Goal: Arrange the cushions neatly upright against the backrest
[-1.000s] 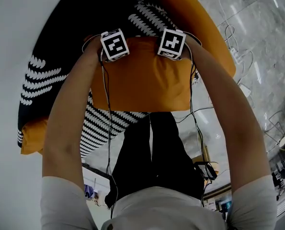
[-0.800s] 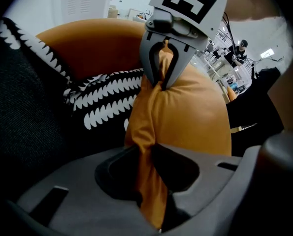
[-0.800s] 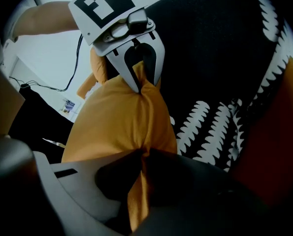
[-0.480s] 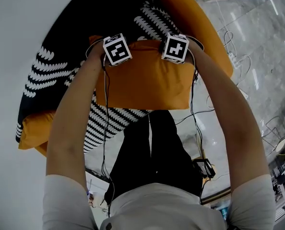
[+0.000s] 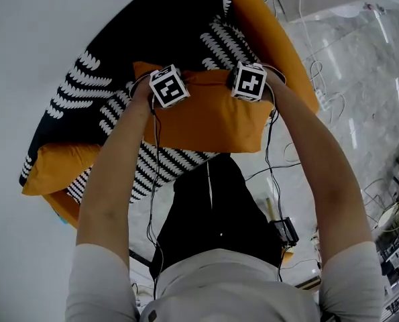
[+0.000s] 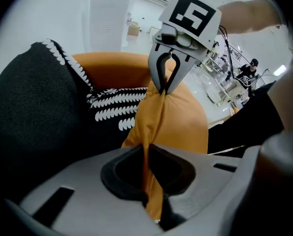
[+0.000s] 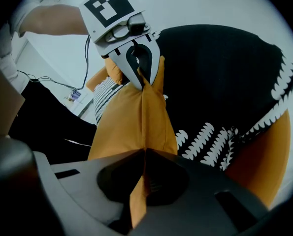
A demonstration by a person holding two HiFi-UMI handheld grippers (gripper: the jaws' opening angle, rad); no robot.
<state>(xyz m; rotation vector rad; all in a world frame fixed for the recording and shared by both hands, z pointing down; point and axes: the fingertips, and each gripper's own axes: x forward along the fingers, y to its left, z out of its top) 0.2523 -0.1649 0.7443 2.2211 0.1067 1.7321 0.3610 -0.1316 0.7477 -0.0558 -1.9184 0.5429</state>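
Left gripper (image 6: pixel 147 151) fingers, just closing, pinch far edge of orange cushion (image 5: pixel 206 119). Right gripper (image 7: pixel 144 154) fingers clamp same edge. Cushion hangs between both, near side of black patterned cushion (image 5: pixel 152 39) on orange seat (image 5: pixel 276 42).

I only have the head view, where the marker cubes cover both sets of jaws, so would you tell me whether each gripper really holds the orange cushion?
Observer: The left gripper has just been closing its jaws, and they pinch a fold of the orange cushion.
Operator: Thank you, and the right one?
Observer: The right gripper is shut on the cushion's edge, which runs between its jaws.
Operator: Are both on the same edge?
Observer: Yes; each gripper view shows the other gripper clamped further along that fold.
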